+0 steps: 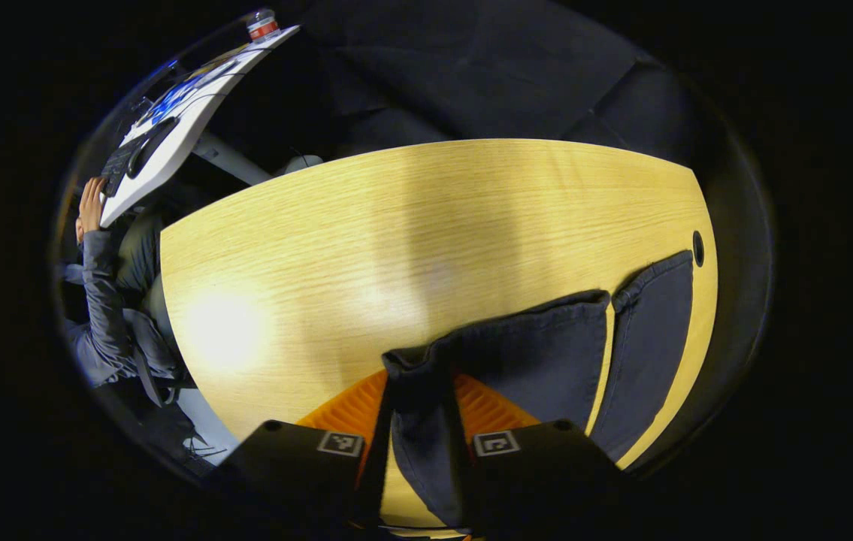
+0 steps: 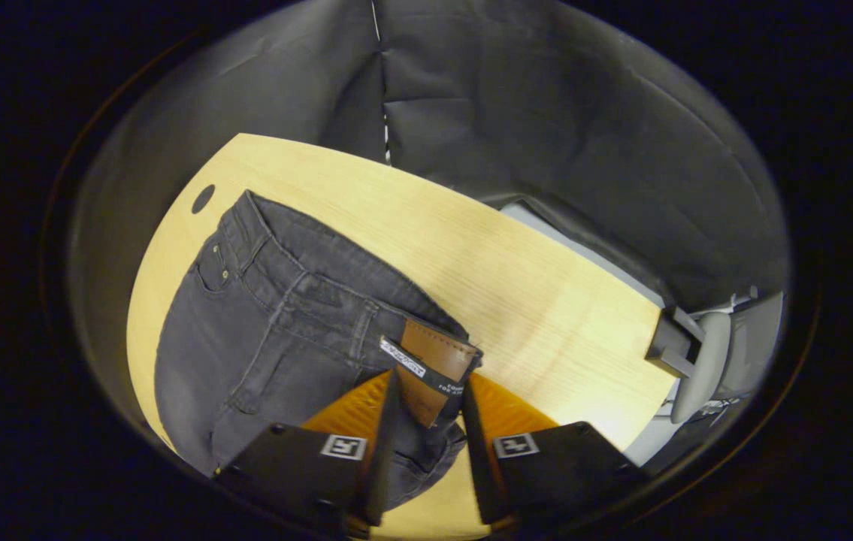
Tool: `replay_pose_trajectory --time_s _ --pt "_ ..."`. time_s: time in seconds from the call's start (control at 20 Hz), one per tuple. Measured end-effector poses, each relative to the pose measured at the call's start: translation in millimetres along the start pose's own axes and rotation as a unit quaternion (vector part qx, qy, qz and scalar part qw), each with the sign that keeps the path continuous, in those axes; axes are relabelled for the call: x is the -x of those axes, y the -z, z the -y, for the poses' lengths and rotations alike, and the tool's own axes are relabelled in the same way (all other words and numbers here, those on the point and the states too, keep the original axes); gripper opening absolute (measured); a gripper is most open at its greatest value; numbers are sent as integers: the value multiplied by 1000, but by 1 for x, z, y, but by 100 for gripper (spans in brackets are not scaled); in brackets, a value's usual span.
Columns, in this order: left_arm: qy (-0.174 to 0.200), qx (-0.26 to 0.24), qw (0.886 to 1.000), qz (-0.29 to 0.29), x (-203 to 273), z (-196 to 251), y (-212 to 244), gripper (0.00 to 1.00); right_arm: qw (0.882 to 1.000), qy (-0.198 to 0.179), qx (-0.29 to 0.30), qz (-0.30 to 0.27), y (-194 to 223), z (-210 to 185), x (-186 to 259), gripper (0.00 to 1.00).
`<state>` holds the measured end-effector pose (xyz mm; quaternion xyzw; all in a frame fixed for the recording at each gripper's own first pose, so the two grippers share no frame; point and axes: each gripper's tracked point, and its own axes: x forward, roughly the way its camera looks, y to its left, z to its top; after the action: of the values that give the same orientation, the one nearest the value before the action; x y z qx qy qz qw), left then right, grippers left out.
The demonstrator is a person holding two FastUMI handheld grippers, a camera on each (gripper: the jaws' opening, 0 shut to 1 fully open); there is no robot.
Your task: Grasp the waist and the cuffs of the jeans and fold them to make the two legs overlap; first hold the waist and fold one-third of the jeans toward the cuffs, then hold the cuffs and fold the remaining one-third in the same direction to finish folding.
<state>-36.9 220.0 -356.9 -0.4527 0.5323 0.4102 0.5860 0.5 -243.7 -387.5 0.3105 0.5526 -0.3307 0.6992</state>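
Observation:
The dark grey jeans lie on a light wooden table (image 1: 306, 248). In the left gripper view my left gripper (image 1: 422, 387) is shut on one cuff (image 1: 426, 421), which is lifted off the tabletop. That leg (image 1: 546, 353) runs off to the right, and the other leg (image 1: 651, 330) lies flat beside it. In the right gripper view my right gripper (image 2: 430, 379) is shut on the waistband at the brown leather patch (image 2: 434, 357), raised a little. The seat and pockets of the jeans (image 2: 268, 330) spread flat to the left.
A cable hole (image 1: 698, 248) sits in the table near the jeans, also seen as a hole (image 2: 203, 198) by the waist. A white desk (image 1: 178, 113) with a keyboard, a bottle (image 1: 262, 24) and a person's sleeve (image 1: 99, 293) are at far left. A grey chair (image 2: 704, 361) stands past the table's right edge.

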Motion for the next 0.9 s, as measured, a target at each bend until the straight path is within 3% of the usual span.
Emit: replay_pose_trajectory --time_s 0.05,0.1,0.15,0.3,0.35,0.55,0.7,0.9 --pt "17 2 1000 -1 0 4 1 40 1000 -5 -2 -2 0 -2 0 35" --pt "37 7 999 -3 -1 7 1 19 1000 -13 -7 -4 -1 -3 0 27" --pt "63 18 998 -10 -1 13 3 17 1000 -21 -7 -12 1 -2 0 19" --pt "92 31 995 -17 12 14 5 8 997 -70 -31 -30 0 -6 11 13" --pt "101 41 994 -23 19 16 6 8 994 -91 -49 -38 -4 -10 20 6" --pt "76 118 988 -57 55 13 10 7 974 -179 -121 -73 -12 -28 63 6" --pt "101 170 977 -80 92 42 11 7 954 -230 -166 -97 -19 -47 96 6" --pt "121 184 972 -78 131 83 -5 7 932 -271 -206 -126 -40 -78 126 6"
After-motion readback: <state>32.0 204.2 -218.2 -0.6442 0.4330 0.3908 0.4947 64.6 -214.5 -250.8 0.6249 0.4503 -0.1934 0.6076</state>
